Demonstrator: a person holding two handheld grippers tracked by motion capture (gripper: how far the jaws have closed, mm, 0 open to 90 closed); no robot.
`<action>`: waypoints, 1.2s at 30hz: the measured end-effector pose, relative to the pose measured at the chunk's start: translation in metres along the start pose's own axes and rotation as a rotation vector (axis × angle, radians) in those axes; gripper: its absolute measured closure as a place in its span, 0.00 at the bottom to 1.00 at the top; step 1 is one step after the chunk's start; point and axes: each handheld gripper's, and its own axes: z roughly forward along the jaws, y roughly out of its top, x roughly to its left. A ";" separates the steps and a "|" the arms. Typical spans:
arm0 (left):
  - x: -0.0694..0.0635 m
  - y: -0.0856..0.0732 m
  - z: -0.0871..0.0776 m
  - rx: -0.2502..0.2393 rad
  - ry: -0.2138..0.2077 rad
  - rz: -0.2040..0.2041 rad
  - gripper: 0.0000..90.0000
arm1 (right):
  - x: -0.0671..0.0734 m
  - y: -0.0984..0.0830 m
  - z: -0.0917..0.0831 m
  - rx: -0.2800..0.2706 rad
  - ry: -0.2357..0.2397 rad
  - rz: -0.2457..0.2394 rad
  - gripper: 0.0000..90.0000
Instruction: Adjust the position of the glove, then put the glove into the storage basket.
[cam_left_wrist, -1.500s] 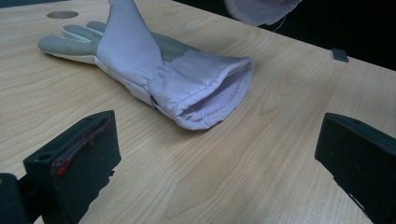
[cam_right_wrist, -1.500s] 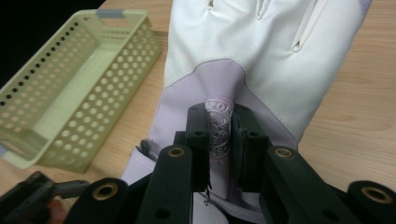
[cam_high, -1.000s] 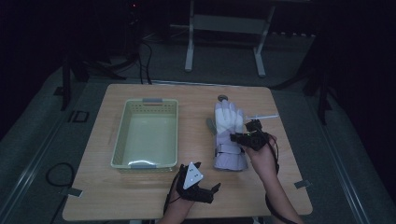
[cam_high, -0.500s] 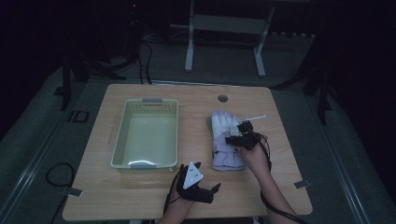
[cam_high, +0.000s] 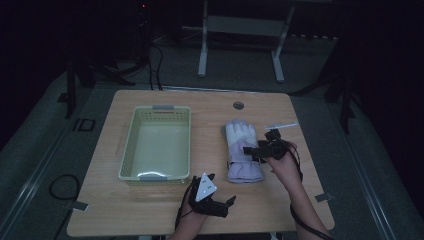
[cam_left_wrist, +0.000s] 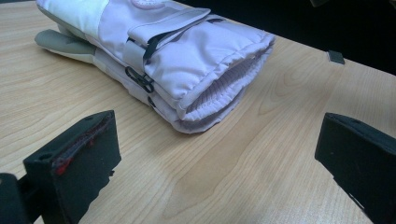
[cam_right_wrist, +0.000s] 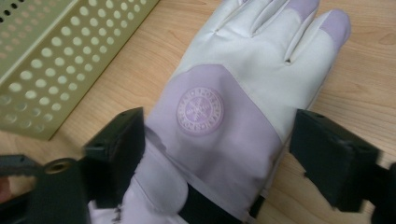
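The glove (cam_high: 242, 150) lies flat on the table (cam_high: 310, 200), right of the basket (cam_high: 156, 145). The right gripper (cam_right_wrist: 219, 154), jaws just opened wide and holding nothing, straddles its wrist; close squarely there. The left gripper (cam_left_wrist: 210, 163) waits open near the cuff, empty.

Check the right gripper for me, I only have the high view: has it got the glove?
Observer: No. The right gripper has just been opening its jaws; they straddle the glove beside its round badge, pads not pressing it.
Operator: Left one?
Observer: The left gripper is open, nothing between its jaws, aimed at the glove's cuff.
Operator: Cuff detail?
Observer: A ribbed lining shows at its open end.
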 end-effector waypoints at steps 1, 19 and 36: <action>0.000 0.000 0.000 0.000 0.001 -0.001 0.00 | -0.001 -0.002 -0.001 0.008 0.007 -0.029 0.18; 0.001 0.026 -0.006 0.004 -0.095 -0.020 0.00 | -0.015 -0.024 -0.045 -0.109 0.040 -0.264 0.16; 0.011 0.113 0.027 0.054 -0.100 -0.012 0.00 | -0.030 -0.023 -0.053 -0.107 -0.032 -0.314 0.36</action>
